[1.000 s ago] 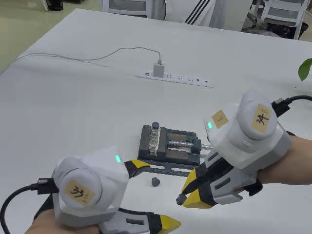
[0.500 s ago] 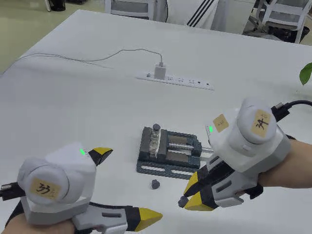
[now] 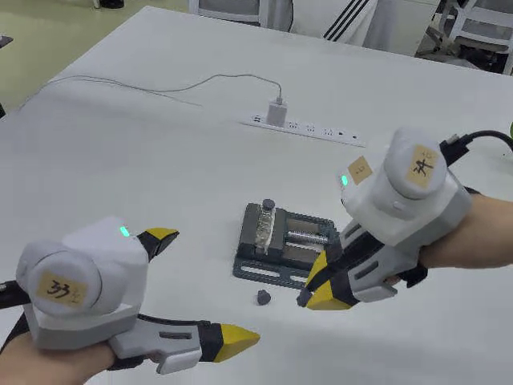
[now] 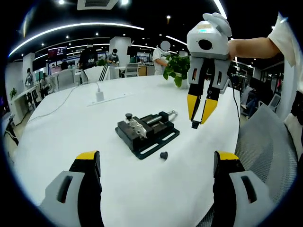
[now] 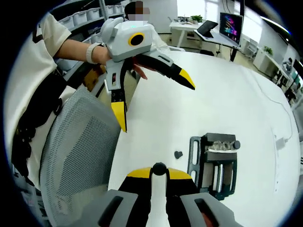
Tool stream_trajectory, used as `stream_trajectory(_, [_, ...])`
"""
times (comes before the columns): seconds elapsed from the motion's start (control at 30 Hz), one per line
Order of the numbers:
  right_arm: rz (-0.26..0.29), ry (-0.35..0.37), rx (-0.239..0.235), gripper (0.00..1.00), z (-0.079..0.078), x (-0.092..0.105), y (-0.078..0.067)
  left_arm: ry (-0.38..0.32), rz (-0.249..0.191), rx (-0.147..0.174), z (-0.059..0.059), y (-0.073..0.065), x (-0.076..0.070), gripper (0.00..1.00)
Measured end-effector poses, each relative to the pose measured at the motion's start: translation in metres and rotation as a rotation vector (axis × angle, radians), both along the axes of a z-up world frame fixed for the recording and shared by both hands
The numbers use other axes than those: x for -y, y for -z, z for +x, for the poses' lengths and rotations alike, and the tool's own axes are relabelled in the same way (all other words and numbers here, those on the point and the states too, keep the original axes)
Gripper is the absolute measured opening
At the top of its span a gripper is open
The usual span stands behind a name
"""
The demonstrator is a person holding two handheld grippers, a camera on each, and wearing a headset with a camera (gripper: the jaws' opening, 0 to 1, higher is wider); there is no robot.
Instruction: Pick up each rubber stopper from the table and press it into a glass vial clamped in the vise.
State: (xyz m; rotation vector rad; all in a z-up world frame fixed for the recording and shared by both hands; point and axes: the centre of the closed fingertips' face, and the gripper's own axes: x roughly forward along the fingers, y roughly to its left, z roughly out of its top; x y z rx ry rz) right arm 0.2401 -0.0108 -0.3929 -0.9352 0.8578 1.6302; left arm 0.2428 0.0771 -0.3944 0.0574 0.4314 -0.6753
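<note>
A dark vise (image 3: pixel 298 250) sits mid-table and clamps a clear glass vial (image 3: pixel 265 228) with a dark rubber stopper (image 3: pixel 268 205) in its top. One loose stopper (image 3: pixel 263 297) lies on the table just in front of the vise. My right gripper (image 3: pixel 307 299) hovers at the vise's near right corner, shut on another stopper (image 5: pixel 159 169). My left gripper (image 3: pixel 200 289) is open and holds nothing, off to the left of the vise. From the left gripper view the vise (image 4: pixel 147 132), the loose stopper (image 4: pixel 164 155) and the right gripper (image 4: pixel 198 116) are ahead.
A white power strip (image 3: pixel 309 128) with a charger and cable lies behind the vise. A grey mesh chair (image 5: pixel 80 142) stands at the table's near edge. A potted plant (image 4: pixel 177 71) is at the far side. People stand in the background.
The left gripper has drawn back to the left, away from the vise. The right gripper has risen a little toward the vise with its stopper. The head camera has shifted too.
</note>
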Motion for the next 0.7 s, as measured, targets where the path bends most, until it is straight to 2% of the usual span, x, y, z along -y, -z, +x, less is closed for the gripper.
stream_trajectory(0.33, [-0.034, -0.102, 0.103, 0.05, 0.042, -0.020, -0.009, -0.010, -0.002, 0.000, 0.002, 0.001, -0.006, 0.99])
stream_trajectory(0.5, [-0.053, -0.145, 0.130, 0.05, 0.062, -0.027, -0.008, -0.007, -0.002, 0.001, 0.003, -0.001, -0.007, 0.99])
stream_trajectory(0.53, [-0.064, -0.172, 0.148, 0.05, 0.067, -0.027, -0.007, -0.006, -0.001, 0.007, 0.004, -0.002, -0.008, 0.98])
stream_trajectory(0.7, [-0.104, -0.251, 0.192, 0.05, 0.074, -0.029, -0.003, -0.012, -0.010, 0.013, 0.009, -0.004, -0.013, 0.98])
